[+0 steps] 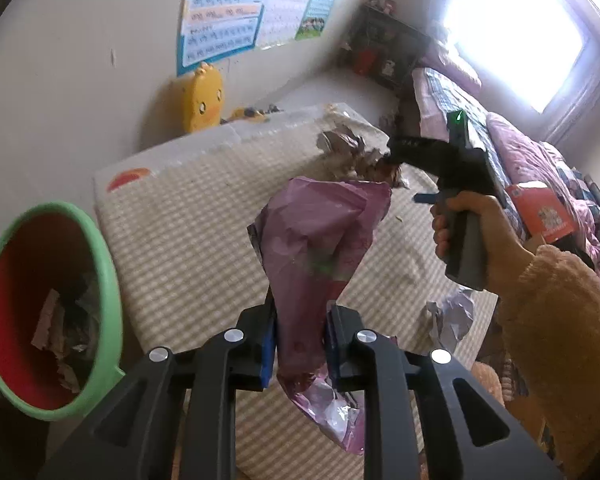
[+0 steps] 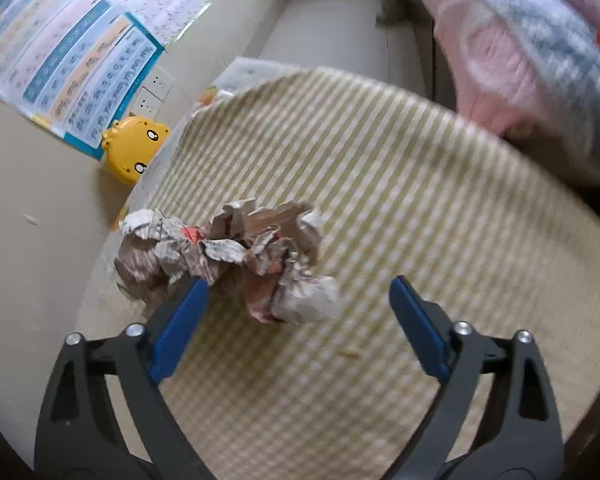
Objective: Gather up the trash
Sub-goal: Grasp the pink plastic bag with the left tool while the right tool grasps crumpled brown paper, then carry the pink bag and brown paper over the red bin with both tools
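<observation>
Two tools at work over a checked mat (image 1: 188,224). Far left of left tool (image 1: 300,344): green-rimmed bin (image 1: 108,280) with red inside, crumpled scraps already in it. Left tool clenched on a pink plastic bag (image 1: 320,240), lifted clear of the mat and hanging between its blue pads (image 1: 269,350). Just right of it, on the mat: grey crumpled paper (image 1: 450,320). Further right, right tool (image 2: 296,292) held in a hand (image 1: 466,224), released, jaws wide, crumpled newspaper wad (image 2: 236,256) on the mat just ahead, partly between its fingers, untouched.
</observation>
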`<control>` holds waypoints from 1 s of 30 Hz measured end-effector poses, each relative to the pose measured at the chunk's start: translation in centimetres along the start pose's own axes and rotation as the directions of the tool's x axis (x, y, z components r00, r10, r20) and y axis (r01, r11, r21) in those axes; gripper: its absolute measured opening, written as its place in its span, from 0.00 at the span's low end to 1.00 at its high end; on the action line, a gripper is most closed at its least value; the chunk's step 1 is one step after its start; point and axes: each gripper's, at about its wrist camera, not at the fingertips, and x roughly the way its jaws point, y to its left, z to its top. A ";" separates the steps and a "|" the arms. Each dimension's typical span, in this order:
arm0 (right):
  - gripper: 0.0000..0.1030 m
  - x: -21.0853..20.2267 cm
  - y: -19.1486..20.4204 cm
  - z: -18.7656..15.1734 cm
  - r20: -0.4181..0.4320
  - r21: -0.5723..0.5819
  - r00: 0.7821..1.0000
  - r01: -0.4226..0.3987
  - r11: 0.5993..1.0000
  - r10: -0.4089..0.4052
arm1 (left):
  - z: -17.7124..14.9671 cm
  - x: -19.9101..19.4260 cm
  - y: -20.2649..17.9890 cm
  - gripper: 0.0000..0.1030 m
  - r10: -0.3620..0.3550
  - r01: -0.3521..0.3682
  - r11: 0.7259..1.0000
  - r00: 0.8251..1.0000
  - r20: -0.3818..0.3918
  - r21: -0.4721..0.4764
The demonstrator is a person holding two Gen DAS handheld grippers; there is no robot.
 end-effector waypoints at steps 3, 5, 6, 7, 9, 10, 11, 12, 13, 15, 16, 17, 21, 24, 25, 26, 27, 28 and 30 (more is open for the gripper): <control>0.35 0.1 -0.3 -0.8 -0.029 0.030 0.998 -0.062 0.998 0.063 | -0.2 0.3 0.7 0.17 0.000 0.000 1.000 1.000 -0.010 -0.021; 0.29 -1.3 0.2 -2.0 0.004 -0.017 0.999 -0.045 0.999 0.045 | -0.2 0.3 1.0 0.17 0.000 -0.001 1.000 1.000 -0.013 -0.026; 0.27 -2.0 0.4 -2.6 0.020 -0.038 0.999 -0.038 0.999 0.039 | -0.2 0.4 1.0 0.17 0.001 -0.002 1.000 1.000 -0.014 -0.026; 0.24 -3.1 0.4 -3.5 0.039 -0.060 0.998 -0.040 0.997 0.042 | -0.3 0.4 1.1 0.17 -0.003 0.003 1.000 1.000 -0.016 -0.029; 0.24 -5.6 0.3 -5.7 0.076 -0.106 0.995 -0.061 0.992 0.070 | -0.4 0.2 1.1 0.17 -0.012 0.012 0.999 1.000 -0.017 -0.038; 0.24 -6.7 0.3 -6.7 0.093 -0.135 0.993 -0.062 0.989 0.075 | -0.4 0.3 1.0 0.17 -0.012 0.011 0.999 1.000 -0.014 -0.036; 0.24 -7.9 0.3 -8.2 0.111 -0.171 0.991 -0.060 0.983 0.080 | -0.5 0.3 0.9 0.17 -0.009 0.009 0.999 1.000 -0.012 -0.031; 0.24 -9.0 0.4 -9.5 0.124 -0.202 0.989 -0.058 0.978 0.084 | -0.6 0.3 0.8 0.17 -0.007 0.007 1.000 1.000 -0.011 -0.026; 0.24 -9.7 0.3 -10.5 0.131 -0.221 0.988 -0.055 0.974 0.086 | -0.6 0.3 0.7 0.17 -0.005 0.005 1.000 1.000 -0.010 -0.021; 0.24 -11.4 0.2 -13.0 0.143 -0.254 0.986 -0.048 0.966 0.086 | -0.7 0.4 0.5 0.17 -0.003 0.003 1.000 1.000 -0.010 -0.013; 0.24 -12.2 0.0 -14.2 0.147 -0.256 0.985 -0.045 0.966 0.085 | -0.8 0.4 0.3 0.17 0.000 0.000 1.000 1.000 -0.009 -0.005; 0.24 -12.9 -0.3 -15.3 0.153 -0.254 0.984 -0.047 0.966 0.088 | -0.8 0.5 0.2 0.17 0.002 -0.002 1.000 1.000 -0.007 0.000; 0.24 -15.4 -0.6 -18.7 0.215 -0.266 0.974 -0.014 0.964 0.073 | -0.7 0.0 -0.5 0.17 0.014 -0.014 0.999 1.000 0.009 0.029; 0.24 -16.8 -0.5 -19.8 0.237 -0.264 0.968 -0.024 0.964 0.089 | -0.6 -1.1 -1.3 0.17 0.040 -0.044 0.996 0.998 0.050 0.075; 0.24 -17.3 -0.4 -20.0 0.246 -0.268 0.965 -0.024 0.963 0.092 | -0.5 -1.6 -1.7 0.17 0.049 -0.055 0.994 0.996 0.070 0.091; 0.24 -18.0 0.0 -20.2 0.261 -0.281 0.961 -0.019 0.960 0.095 | -0.4 -2.2 -1.9 0.17 0.056 -0.065 0.992 0.994 0.090 0.104; 0.24 -18.5 0.2 -20.5 0.270 -0.293 0.958 -0.015 0.956 0.097 | -0.3 -2.7 -2.2 0.17 0.061 -0.073 0.991 0.992 0.109 0.114; 0.24 -19.0 0.5 -20.7 0.281 -0.305 0.954 -0.011 0.952 0.101 | -0.3 -3.1 -2.4 0.17 0.064 -0.079 0.989 0.990 0.123 0.121; 0.24 -19.8 1.0 -21.0 0.295 -0.320 0.949 -0.016 0.947 0.116 | -0.1 -3.9 -2.7 0.17 0.070 -0.090 0.987 0.986 0.149 0.134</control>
